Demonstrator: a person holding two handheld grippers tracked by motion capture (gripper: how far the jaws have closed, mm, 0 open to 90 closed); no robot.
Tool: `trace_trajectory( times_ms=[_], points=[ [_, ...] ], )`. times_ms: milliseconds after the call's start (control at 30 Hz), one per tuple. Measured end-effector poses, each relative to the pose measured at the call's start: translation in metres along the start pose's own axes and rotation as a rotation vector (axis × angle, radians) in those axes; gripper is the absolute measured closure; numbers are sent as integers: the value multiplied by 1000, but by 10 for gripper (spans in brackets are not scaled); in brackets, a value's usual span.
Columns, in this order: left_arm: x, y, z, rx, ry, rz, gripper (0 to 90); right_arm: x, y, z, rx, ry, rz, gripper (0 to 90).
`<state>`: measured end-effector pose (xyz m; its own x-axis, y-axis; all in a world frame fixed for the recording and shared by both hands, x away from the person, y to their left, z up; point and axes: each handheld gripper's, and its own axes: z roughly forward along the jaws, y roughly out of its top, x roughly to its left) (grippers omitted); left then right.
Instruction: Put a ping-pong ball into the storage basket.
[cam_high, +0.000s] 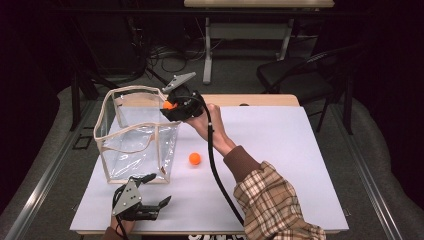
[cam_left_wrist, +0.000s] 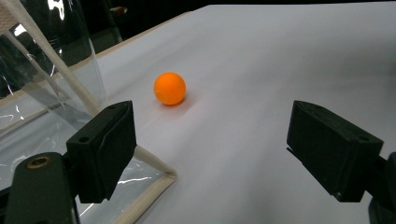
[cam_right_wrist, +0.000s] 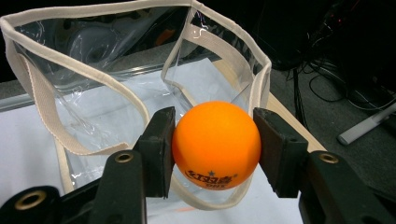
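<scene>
Clamping an orange ball (cam_right_wrist: 216, 144), the right gripper (cam_high: 172, 106) hovers at the clear bag's (cam_high: 135, 135) rim near the worktop's (cam_high: 280, 150) far edge. The left gripper (cam_high: 150, 192) rests near the front-left corner, fingers (cam_left_wrist: 100, 149) wide apart, holding nothing, facing a second ball (cam_left_wrist: 170, 87).

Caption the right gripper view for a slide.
Right gripper clamps an orange ball at the rim of a clear, cream-trimmed bag.

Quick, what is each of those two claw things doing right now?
Left gripper: jaws open, holding nothing, low near the front of the table.
Right gripper: jaws shut on an orange ball, at the rim of the clear bag.
</scene>
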<state>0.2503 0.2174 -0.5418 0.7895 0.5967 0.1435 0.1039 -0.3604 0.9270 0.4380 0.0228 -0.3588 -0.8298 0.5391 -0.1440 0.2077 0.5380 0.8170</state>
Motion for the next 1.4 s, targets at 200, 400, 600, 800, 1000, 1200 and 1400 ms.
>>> trace_trajectory(
  times_ms=[200,400,600,800,1000,1200,1400],
  points=[
    [0,0,0,-1,-1,0,158,1,2,6,0,6,2,508],
    [0,0,0,-1,-1,0,158,2,3,11,-3,8,7,507],
    [0,0,0,-2,-1,-1,158,3,4,15,-8,12,10,507],
    [0,0,0,-1,-2,-1,158,3,5,20,-13,14,17,507],
    [0,0,0,-2,-2,-2,158,4,6,26,-13,19,24,507],
    [0,0,0,-4,-1,-2,158,6,6,31,-5,24,21,507],
    [0,0,0,-5,-1,-1,158,6,7,36,-2,30,33,507]
  ],
)
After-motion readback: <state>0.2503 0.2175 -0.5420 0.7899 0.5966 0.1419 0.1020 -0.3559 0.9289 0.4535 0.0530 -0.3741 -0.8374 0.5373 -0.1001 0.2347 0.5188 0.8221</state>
